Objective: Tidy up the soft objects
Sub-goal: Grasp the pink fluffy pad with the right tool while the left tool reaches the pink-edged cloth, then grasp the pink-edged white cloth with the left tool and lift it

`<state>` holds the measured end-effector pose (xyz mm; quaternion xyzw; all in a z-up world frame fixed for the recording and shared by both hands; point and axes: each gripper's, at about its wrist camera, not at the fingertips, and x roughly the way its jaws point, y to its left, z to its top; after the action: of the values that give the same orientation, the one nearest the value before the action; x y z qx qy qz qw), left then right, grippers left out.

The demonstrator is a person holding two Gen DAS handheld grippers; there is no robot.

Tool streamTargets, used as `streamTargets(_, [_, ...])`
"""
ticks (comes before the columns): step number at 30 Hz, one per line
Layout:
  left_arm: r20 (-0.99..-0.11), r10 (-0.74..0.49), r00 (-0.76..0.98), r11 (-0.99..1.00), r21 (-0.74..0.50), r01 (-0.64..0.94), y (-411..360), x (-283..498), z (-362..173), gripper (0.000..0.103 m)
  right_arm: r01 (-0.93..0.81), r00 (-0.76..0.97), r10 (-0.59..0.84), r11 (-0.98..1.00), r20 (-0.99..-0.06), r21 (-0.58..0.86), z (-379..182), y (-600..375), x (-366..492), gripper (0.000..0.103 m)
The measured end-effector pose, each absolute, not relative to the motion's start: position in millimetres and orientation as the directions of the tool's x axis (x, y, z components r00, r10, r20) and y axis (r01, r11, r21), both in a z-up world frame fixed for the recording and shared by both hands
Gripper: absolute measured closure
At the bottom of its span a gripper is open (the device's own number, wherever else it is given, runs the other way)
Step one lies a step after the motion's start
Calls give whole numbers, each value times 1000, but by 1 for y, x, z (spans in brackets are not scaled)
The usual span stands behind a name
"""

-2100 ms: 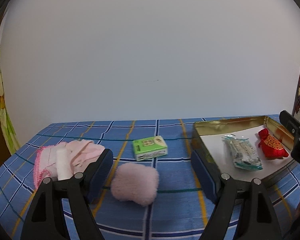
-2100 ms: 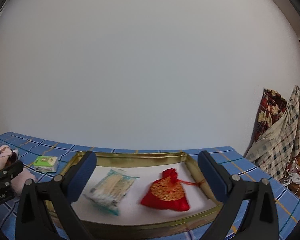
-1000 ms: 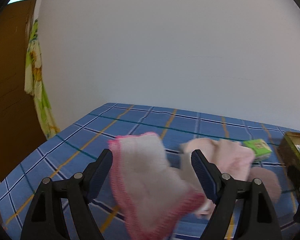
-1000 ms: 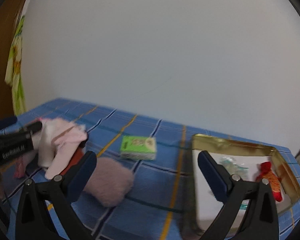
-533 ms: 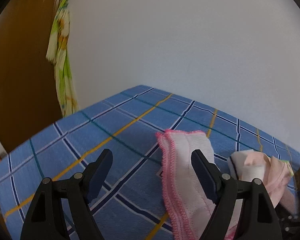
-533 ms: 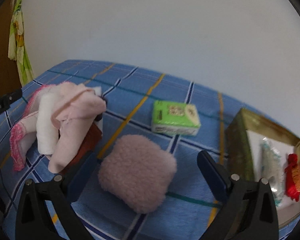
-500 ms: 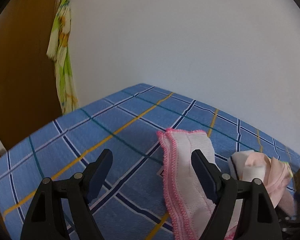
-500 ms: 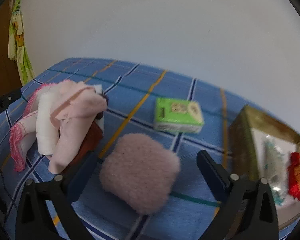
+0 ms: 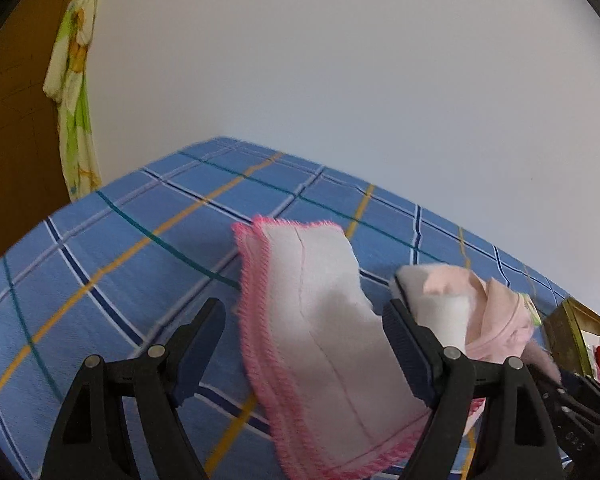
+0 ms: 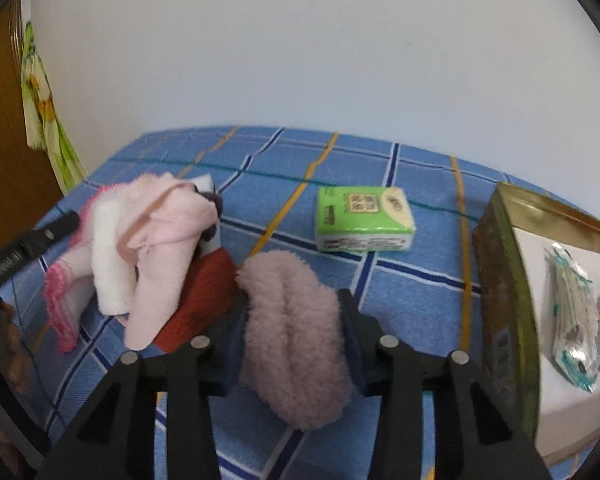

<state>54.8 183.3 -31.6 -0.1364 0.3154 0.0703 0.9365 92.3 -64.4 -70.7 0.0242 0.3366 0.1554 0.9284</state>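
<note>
Between closing right claw (image 10: 294, 320): fluffy pouch (image 10: 296, 340)

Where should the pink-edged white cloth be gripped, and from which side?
Judging by its pose, grip the pink-edged white cloth across its raised, stitched left edge, coming from the near end where the left gripper already straddles it; its right side presses against the pink garment pile.

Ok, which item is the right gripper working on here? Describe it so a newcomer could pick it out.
On the blue checked cloth, look between the heap of pink cloths and the gold tin, nearer than the green tissue pack. There the right gripper is closing on the fluffy pink pad. It alone is shaggy and puffy; its neighbours are flat-woven or boxy.
</note>
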Motion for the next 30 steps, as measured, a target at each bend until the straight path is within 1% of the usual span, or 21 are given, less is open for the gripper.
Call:
streamTargets(3, [-648, 47, 760, 939, -231, -255, 189, 63, -38, 20, -267, 772, 290, 955, -565, 125, -59, -69, 81, 63])
streamTargets(7, [-723, -3, 691, 932, -252, -260, 190, 84, -54, 19, -273, 818, 299, 954, -492, 125, -46, -73, 69, 63])
streamTargets(13, [-739, 51, 671, 942, -188, -278, 179, 102, -54, 18, -283, 822, 315, 949, -475, 139, -43, -77, 65, 63])
streamTargets(15, [-737, 47, 674, 941, -193, -277, 180, 101, -54, 19, -279, 817, 319, 948, -481, 154, -44, -79, 67, 63])
streamTargets(17, [-736, 57, 675, 941, -185, -282, 183, 98, -54, 31, -278, 810, 325, 946, -488, 167, -46, -82, 67, 63])
streamTargets(18, [-734, 55, 677, 942, -187, -279, 184, 98, -53, 46, -277, 806, 328, 945, -493, 176, -46, -83, 69, 63])
streamTargets(19, [-730, 39, 682, 942, -200, -268, 186, 97, -53, 54, -276, 804, 330, 944, -495, 179, -47, -83, 70, 63])
streamTargets(20, [-729, 32, 684, 942, -207, -266, 188, 97, -54, 56, -275, 805, 329, 944, -494, 181, -47, -83, 70, 63])
streamTargets(21, [-726, 27, 687, 940, -215, -265, 189, 96, -54, 62, -273, 807, 327, 945, -492, 179, -47, -83, 70, 63])
streamTargets(22, [-718, 18, 696, 937, -231, -263, 192, 94, -53, 69, -271, 810, 323, 946, -489, 176, -47, -84, 69, 63])
streamTargets(25, [-676, -13, 736, 933, -274, -235, 194, 86, -49, 83, -269, 817, 319, 948, -480, 172, -47, -85, 67, 63])
streamTargets(26, [-649, -16, 761, 933, -284, -222, 193, 80, -44, 85, -269, 818, 320, 947, -478, 173, -47, -86, 67, 63])
streamTargets(27, [-624, -14, 781, 934, -286, -212, 191, 75, -40, 90, -267, 822, 318, 948, -473, 173, -46, -86, 67, 63])
streamTargets(30, [-539, 11, 842, 947, -264, -182, 185, 60, -27, 90, -261, 838, 308, 951, -451, 165, -44, -89, 64, 63])
